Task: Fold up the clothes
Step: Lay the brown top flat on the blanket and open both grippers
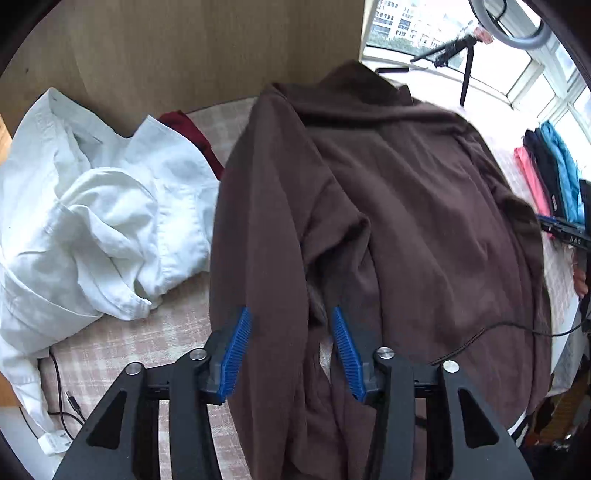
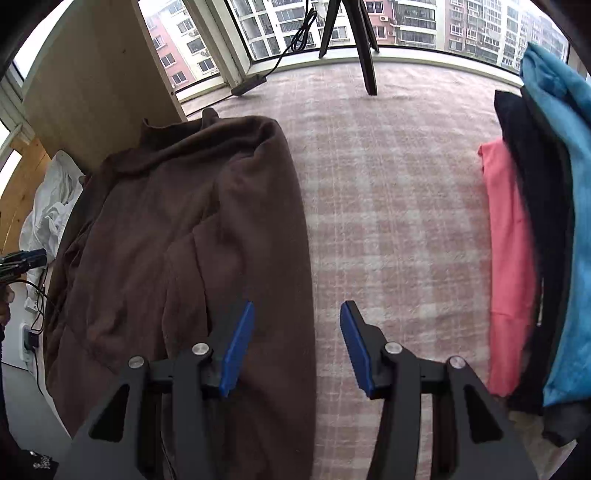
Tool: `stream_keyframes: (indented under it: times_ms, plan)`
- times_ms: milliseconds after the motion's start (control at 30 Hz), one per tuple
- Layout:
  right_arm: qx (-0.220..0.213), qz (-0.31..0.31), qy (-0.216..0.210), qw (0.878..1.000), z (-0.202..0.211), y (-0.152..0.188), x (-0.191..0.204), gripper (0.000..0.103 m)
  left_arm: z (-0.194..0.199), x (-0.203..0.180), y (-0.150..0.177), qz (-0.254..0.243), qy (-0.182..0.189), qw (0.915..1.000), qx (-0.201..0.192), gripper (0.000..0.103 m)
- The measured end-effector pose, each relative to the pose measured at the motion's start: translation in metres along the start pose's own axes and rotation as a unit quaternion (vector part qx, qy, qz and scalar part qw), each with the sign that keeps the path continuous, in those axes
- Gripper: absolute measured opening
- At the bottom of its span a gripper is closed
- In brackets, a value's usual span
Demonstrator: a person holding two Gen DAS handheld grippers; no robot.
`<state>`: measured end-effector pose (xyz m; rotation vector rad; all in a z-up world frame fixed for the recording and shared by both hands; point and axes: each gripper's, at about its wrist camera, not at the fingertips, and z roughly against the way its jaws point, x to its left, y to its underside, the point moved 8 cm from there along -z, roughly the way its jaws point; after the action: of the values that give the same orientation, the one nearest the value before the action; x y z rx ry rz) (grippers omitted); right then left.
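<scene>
The brown top (image 1: 406, 206) lies spread on the checked cloth (image 2: 388, 221) that covers the surface, with its collar end toward the window (image 2: 406, 22) and its sleeve folded in along the body. The left gripper (image 1: 291, 321) is released: its two blue pads (image 1: 236, 354) stand apart, and a strip of the brown top, probably the sleeve, runs between them, but the pads do not press on it. The right gripper (image 2: 297, 314) is released too; its left pad is over the right edge of the brown top and its right pad is over the bare checked cloth, so nothing is held there. To the left of the brown top there is a crumpled white shirt (image 1: 92, 221), and a dark red garment (image 1: 192, 133) shows between them, near the wooden panel (image 1: 184, 48). On the right side of the cloth, well apart from the brown top, a stack of folded clothes rests: a pink piece (image 2: 509, 266), a black piece (image 2: 539, 221) and a blue piece (image 2: 569, 221), each partly over the next. A black tripod (image 2: 362, 44) stands on the cloth near the window, and a thin black cable (image 1: 498, 328) crosses the lower part of the brown top in the left wrist view.
</scene>
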<state>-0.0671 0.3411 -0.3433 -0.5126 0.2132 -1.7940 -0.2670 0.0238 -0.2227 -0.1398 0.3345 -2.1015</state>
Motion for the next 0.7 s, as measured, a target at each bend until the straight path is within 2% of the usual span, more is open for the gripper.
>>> stream_keyframes:
  times_ms: [67, 133, 233, 300, 333, 367, 433, 533, 567, 600, 633, 667, 700]
  plan:
    - [0.012, 0.006, 0.008, 1.0, -0.008, 0.009, 0.003, 0.049, -0.017, 0.005, 0.003, -0.012, -0.045, 0.9988, 0.014, 0.045]
    - [0.025, 0.017, 0.017, 0.999, -0.016, 0.016, 0.006, 0.049, -0.027, 0.008, 0.005, -0.001, -0.017, 0.9996, 0.024, 0.002]
    - [0.024, 0.019, -0.001, 1.0, -0.019, 0.018, 0.015, 0.048, -0.024, 0.016, 0.002, 0.01, 0.002, 0.9998, 0.018, 0.002]
    - [0.024, 0.012, -0.024, 0.999, -0.017, 0.018, 0.021, 0.011, -0.008, 0.025, -0.002, 0.008, -0.014, 0.9999, 0.004, 0.002]
    - [0.025, 0.008, -0.036, 0.999, -0.015, 0.017, 0.023, 0.002, 0.003, 0.031, -0.005, 0.006, -0.019, 0.9998, -0.006, 0.002]
    - [0.022, 0.008, -0.041, 0.999, -0.011, 0.016, 0.026, 0.002, 0.015, 0.037, -0.009, 0.004, -0.024, 0.9996, -0.016, 0.002]
    - [0.001, 0.026, -0.023, 0.999, 0.011, 0.008, 0.028, 0.002, 0.037, 0.057, -0.017, 0.012, -0.047, 0.9983, -0.033, 0.002]
    - [-0.044, 0.046, 0.034, 0.997, 0.056, -0.016, 0.017, 0.002, 0.064, 0.098, -0.038, 0.015, -0.118, 0.991, -0.061, 0.002]
    - [-0.066, 0.055, 0.085, 0.993, 0.07, -0.028, 0.006, 0.002, 0.067, 0.116, -0.047, 0.023, -0.143, 0.9874, -0.064, 0.005]
    - [-0.076, 0.061, 0.146, 0.985, 0.078, -0.04, -0.01, 0.002, 0.063, 0.135, -0.053, 0.035, -0.166, 0.9841, -0.051, 0.012]
    - [-0.077, 0.061, 0.206, 0.974, 0.082, -0.051, -0.027, 0.002, 0.059, 0.145, -0.056, 0.042, -0.174, 0.9829, -0.041, 0.022]
    - [-0.078, 0.062, 0.265, 0.959, 0.087, -0.062, -0.044, 0.003, 0.054, 0.156, -0.059, 0.049, -0.182, 0.9815, -0.032, 0.023]
    - [-0.074, 0.051, 0.279, 0.956, 0.089, -0.067, -0.053, 0.003, 0.05, 0.166, -0.062, 0.056, -0.189, 0.9802, -0.023, 0.023]
